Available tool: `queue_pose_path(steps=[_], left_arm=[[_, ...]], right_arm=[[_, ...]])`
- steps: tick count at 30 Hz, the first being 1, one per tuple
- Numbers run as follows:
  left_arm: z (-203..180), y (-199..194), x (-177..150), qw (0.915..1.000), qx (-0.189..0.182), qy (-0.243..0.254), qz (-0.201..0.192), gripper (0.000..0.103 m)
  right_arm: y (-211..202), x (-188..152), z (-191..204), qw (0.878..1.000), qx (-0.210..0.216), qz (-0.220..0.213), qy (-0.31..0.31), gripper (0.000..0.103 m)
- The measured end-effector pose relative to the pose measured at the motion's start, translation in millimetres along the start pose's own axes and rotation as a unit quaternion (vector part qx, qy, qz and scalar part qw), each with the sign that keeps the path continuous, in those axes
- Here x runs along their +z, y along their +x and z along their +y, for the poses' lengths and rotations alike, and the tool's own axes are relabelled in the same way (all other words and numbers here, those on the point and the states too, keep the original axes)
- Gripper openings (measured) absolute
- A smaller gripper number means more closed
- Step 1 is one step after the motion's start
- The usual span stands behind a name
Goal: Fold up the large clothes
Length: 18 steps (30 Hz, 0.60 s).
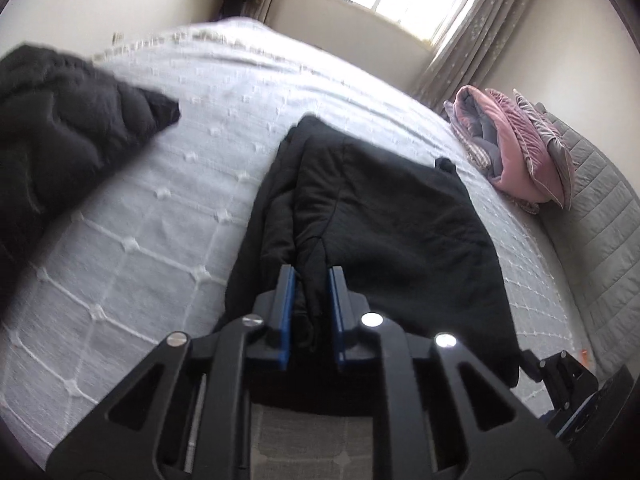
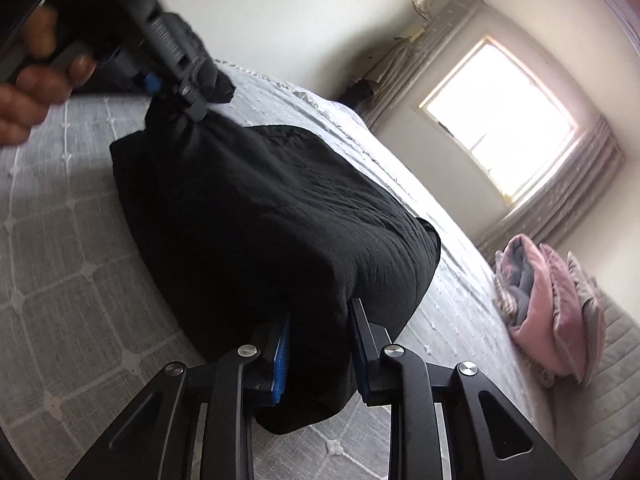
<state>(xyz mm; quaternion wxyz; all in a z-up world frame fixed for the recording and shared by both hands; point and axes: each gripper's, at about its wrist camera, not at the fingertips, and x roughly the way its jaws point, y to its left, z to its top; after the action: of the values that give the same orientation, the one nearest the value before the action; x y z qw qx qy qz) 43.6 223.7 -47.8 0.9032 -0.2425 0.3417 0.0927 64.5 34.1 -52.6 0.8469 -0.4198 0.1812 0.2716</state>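
Both the left hand-held gripper (image 1: 312, 276) and right hand-held gripper (image 2: 320, 312) angle downward, jaws pinched on fabric.

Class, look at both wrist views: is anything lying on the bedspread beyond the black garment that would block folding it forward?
Nothing visible does. Both grippers, left and right, grip the black garment; the bedspread beyond it is bare.

Bedroom surroundings
White quilted bedspread (image 1: 160, 208); pink and grey folded bedding (image 1: 516, 148) at the bed's far edge; bright window (image 2: 504, 120) flanked by grey curtains (image 1: 472, 28); cream walls.
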Motion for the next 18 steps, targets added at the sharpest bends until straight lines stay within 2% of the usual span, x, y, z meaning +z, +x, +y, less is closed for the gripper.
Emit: queue_pose_path(steps=[4,8,12,16,18], left_arm=[[8,16,-5,0.9993,0.020,-0.005,0.031,0.017],[8,17,-15,0.9982,0.043,0.006,0.042,0.017],[8,19,-20,0.9972,0.054,0.012,0.051,0.018],[12,19,-24,0.9970,0.052,0.015,0.056,0.020],[13,19,-25,0.9970,0.048,0.015,0.058,0.020]], right_arm=[[10,-2,14,0.999,-0.011,0.011,-0.042,0.026],[22,-7,29,0.997,0.001,0.029,-0.068,0.026],[29,-13,21,0.997,0.046,0.040,-0.042,0.027],[31,-14,16,0.997,0.050,0.041,-0.040,0.027],[26,-13,8,0.997,0.061,0.040,-0.021,0.036]])
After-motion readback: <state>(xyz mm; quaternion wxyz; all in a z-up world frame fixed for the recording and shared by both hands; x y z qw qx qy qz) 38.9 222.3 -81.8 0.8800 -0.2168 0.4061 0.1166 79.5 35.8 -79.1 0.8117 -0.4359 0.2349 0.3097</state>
